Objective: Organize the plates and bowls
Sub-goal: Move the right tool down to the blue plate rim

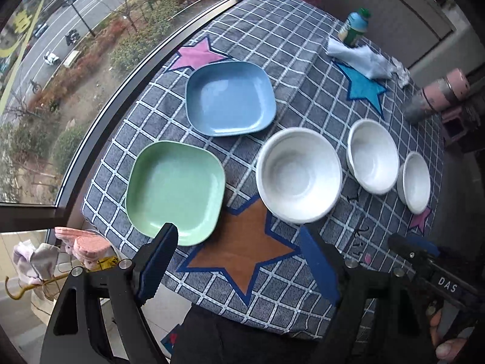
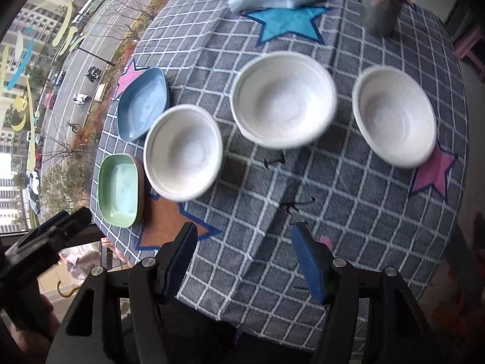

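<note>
Plates and bowls sit spread out, none stacked, on our checked tablecloth [image 1: 303, 45] with star patches: two rounded-square plates at left, three round white bowls in a row to their right. Nearest us, the left gripper [image 1: 239, 248] hangs wide open and empty over the near table edge, its left finger overlapping the green plate [image 1: 174, 192] in view; whether it touches, we cannot tell. The right gripper [image 2: 245, 242] is likewise spread and empty, short of the bowls. Beyond come the large bowl [image 1: 298, 176], middle bowl [image 1: 372, 156] and small bowl [image 1: 415, 182], then the blue plate [image 1: 230, 98] farther back.
</note>
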{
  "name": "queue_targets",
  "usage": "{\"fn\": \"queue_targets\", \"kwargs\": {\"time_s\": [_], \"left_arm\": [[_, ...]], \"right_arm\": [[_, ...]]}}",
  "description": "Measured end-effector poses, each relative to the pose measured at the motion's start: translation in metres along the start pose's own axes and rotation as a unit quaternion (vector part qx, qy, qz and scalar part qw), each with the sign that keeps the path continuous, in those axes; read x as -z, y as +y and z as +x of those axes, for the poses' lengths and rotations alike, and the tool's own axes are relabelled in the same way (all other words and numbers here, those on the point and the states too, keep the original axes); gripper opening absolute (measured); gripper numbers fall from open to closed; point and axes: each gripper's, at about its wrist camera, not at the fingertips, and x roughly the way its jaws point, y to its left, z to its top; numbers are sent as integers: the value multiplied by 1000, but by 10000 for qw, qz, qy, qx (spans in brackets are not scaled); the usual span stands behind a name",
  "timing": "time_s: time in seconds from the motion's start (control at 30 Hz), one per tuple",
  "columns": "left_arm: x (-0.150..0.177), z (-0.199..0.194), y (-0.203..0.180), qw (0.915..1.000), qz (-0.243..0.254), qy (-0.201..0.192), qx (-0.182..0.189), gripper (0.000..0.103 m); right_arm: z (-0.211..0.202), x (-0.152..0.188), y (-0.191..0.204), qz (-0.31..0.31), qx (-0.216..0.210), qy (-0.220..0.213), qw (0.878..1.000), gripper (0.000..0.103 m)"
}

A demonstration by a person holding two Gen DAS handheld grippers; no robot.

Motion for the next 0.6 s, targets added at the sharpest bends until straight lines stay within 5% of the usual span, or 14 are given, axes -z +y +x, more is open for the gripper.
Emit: {"fn": "queue_targets", "kwargs": {"time_s": [0.27, 0.6], "left_arm": [[-73, 29, 51, 9994, -347, 65, 20, 85], [-126, 114, 84, 9955, -644, 694, -37, 85]], "right_arm": [[-1, -63, 63, -718, 293, -224, 9967, 66], [80, -135, 122, -968, 384, 165, 9944, 64]]}}
